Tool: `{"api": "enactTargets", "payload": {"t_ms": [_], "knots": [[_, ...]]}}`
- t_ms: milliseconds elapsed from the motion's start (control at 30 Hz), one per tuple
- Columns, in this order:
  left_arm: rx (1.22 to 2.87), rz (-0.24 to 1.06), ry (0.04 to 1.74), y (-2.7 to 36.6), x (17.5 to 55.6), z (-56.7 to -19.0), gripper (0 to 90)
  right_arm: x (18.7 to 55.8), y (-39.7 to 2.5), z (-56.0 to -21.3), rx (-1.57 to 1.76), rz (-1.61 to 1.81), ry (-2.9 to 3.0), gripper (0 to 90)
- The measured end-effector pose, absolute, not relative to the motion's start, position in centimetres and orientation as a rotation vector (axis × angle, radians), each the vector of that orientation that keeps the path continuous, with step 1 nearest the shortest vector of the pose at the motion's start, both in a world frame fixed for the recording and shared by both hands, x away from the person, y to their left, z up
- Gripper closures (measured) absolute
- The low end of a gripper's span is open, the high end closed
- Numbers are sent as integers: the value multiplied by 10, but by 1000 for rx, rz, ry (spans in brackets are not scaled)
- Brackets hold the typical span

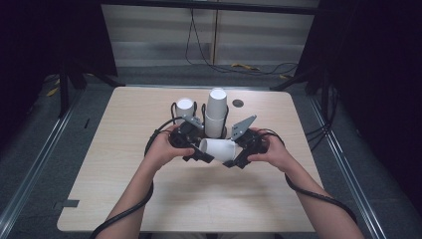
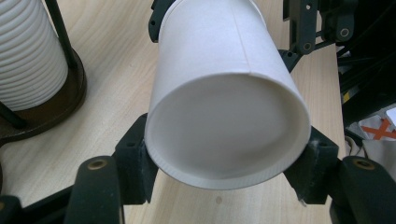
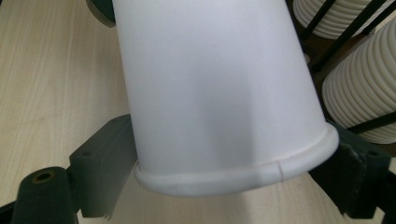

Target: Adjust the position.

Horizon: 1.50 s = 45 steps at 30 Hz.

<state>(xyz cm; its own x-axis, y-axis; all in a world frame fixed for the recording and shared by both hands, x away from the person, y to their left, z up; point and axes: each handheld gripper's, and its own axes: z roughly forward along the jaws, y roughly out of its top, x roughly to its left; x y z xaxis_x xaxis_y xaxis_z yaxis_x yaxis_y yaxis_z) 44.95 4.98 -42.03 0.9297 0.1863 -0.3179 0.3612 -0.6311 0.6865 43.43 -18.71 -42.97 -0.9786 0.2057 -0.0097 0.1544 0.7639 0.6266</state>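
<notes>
I am gripping the light, easily crushed paper cup [image 1: 219, 149] at both ends, left gripper [image 1: 196, 149] fingers pinching its base, right gripper [image 1: 239, 155] fingers clamping its rolled rim.

In the high view the table [image 1: 124, 199] is evenly lit from above while the room at the left and right edges sinks into near black; soft shadows lie under the hands towards the table's near edge. The picture is slightly soft and grainy. In both gripper views the white paper cup [image 2: 224, 107] is bright, nearly washed out, its close rim a little blurred, with dark jaws underexposed.
</notes>
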Motion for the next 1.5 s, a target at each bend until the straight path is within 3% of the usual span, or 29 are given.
{"api": "enactTargets", "payload": {"t_ms": [667, 1500], "knots": [[2263, -280, 364, 50, 449, -421, 355, 435, -189, -428, 296, 1037, 2863, 172], [2240, -305, 368, 51, 451, -418, 357, 435, -192, -428, 342, 1157, 2831, 131]]}}
